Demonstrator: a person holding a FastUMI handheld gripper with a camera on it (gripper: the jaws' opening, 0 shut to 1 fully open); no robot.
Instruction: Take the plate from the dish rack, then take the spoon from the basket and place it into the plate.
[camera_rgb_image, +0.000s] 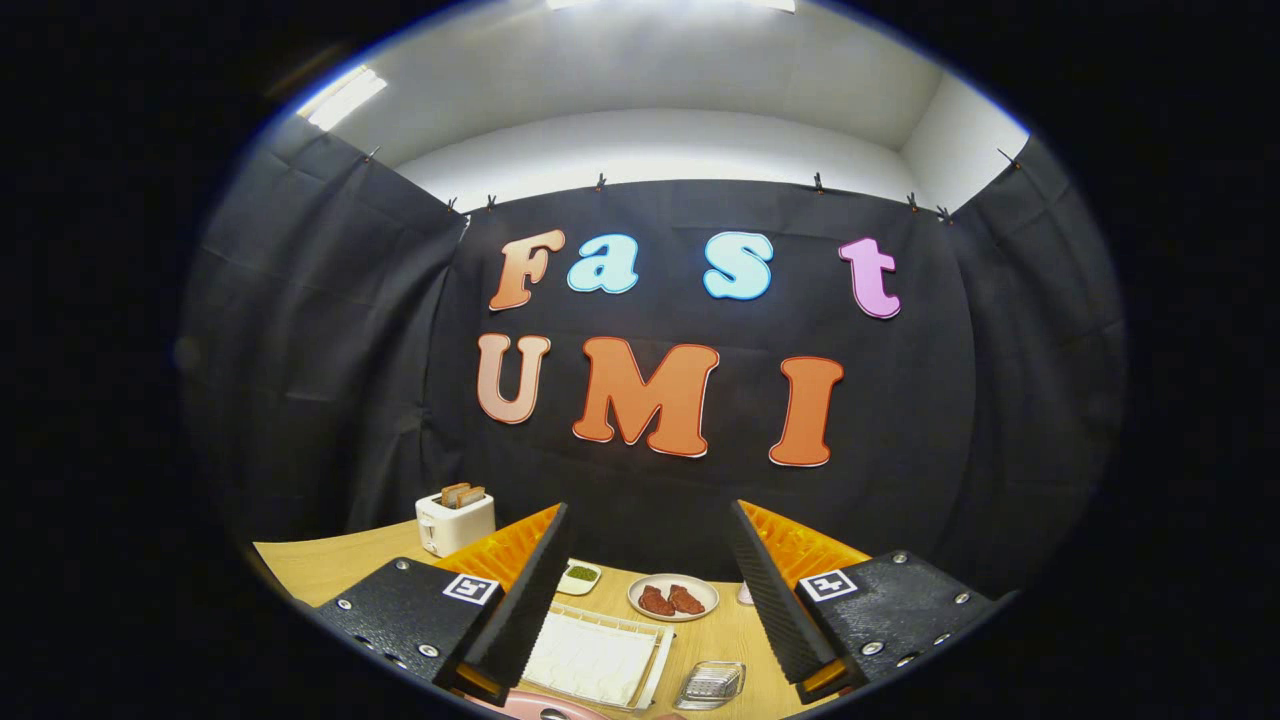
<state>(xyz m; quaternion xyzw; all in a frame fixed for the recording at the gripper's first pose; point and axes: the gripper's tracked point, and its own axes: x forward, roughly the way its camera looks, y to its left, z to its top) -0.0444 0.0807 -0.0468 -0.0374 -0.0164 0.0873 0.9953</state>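
Two fingers: your gripper (648, 590) hovers spread wide above the table (300, 565), holding nothing.
Left: toaster (455, 520) parked at the far edge.
Centre: white tray (592, 660); beyond it, a meat plate (673, 597).
Task plate: a pink rim (540, 708) below the fingers may be it; rack, basket and spoon cannot be placed.

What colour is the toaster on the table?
White toaster, with toast in its slots, clearest in the gripper view; the gripper's fingers are open.

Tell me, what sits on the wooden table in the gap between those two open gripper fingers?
In the gripper view, between the open gripper's fingers lie a white ridged rectangular tray, a round plate of reddish meat pieces, a small white dish of green bits and a clear glass dish.
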